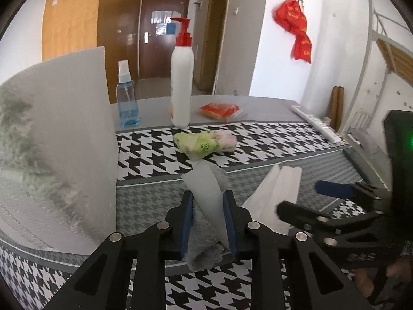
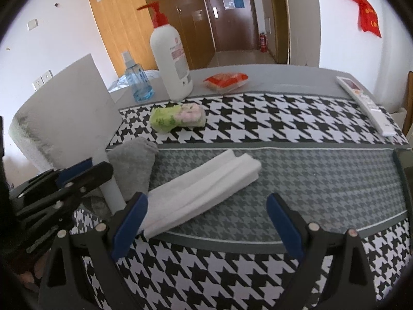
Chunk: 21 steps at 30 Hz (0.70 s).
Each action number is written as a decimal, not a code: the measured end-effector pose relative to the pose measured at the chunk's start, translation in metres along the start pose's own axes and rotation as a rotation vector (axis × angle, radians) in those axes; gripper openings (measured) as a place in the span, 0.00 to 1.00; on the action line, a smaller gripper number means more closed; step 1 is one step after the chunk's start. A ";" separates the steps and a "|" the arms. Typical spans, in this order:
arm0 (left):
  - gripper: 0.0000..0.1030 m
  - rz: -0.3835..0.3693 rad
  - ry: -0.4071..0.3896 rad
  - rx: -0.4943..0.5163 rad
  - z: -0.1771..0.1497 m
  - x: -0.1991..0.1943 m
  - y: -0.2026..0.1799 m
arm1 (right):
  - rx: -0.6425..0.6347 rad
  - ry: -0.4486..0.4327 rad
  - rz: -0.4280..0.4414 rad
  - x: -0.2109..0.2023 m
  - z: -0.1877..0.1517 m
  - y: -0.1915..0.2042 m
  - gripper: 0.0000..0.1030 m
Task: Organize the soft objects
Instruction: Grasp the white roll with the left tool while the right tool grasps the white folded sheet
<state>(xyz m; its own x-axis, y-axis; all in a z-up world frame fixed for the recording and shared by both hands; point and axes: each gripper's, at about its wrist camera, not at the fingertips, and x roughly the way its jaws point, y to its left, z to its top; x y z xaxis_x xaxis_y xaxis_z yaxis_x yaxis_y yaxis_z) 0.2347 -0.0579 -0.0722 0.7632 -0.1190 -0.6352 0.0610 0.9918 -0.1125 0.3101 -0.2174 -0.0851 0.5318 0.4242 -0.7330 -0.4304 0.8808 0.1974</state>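
My left gripper (image 1: 207, 222) is shut on the edge of a white foam sheet (image 1: 206, 196) with a grey fluffy cloth (image 1: 204, 255) under it; the left gripper (image 2: 85, 170) shows in the right wrist view beside the grey cloth (image 2: 131, 165). A folded white cloth (image 2: 204, 186) lies on the houndstooth table mat; it also shows in the left wrist view (image 1: 276, 191). My right gripper (image 2: 206, 222) is open, its left finger at the near end of the white cloth; the right gripper shows in the left wrist view (image 1: 309, 199). A green and pink tissue pack (image 2: 178, 117) lies farther back.
A large white foam board (image 1: 64, 134) with a fluffy face stands at the left. At the back stand a blue spray bottle (image 2: 138, 80) and a white pump bottle (image 2: 170, 59). A red snack packet (image 2: 225, 80) and a white remote (image 2: 366, 103) lie on the table.
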 end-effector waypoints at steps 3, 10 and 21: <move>0.24 -0.025 -0.002 0.005 -0.002 -0.004 0.000 | 0.003 0.021 0.012 0.007 0.001 0.004 0.84; 0.24 -0.030 -0.008 0.019 -0.005 -0.009 0.003 | -0.017 0.052 0.002 0.016 -0.002 0.012 0.67; 0.25 -0.038 -0.005 0.014 -0.007 -0.014 0.007 | -0.050 0.060 -0.025 0.016 -0.004 0.018 0.11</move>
<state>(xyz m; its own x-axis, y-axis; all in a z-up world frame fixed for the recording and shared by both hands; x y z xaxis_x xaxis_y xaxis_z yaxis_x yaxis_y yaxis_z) 0.2205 -0.0495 -0.0695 0.7636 -0.1565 -0.6264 0.0988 0.9871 -0.1262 0.3081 -0.1958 -0.0954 0.4990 0.3879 -0.7749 -0.4542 0.8787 0.1474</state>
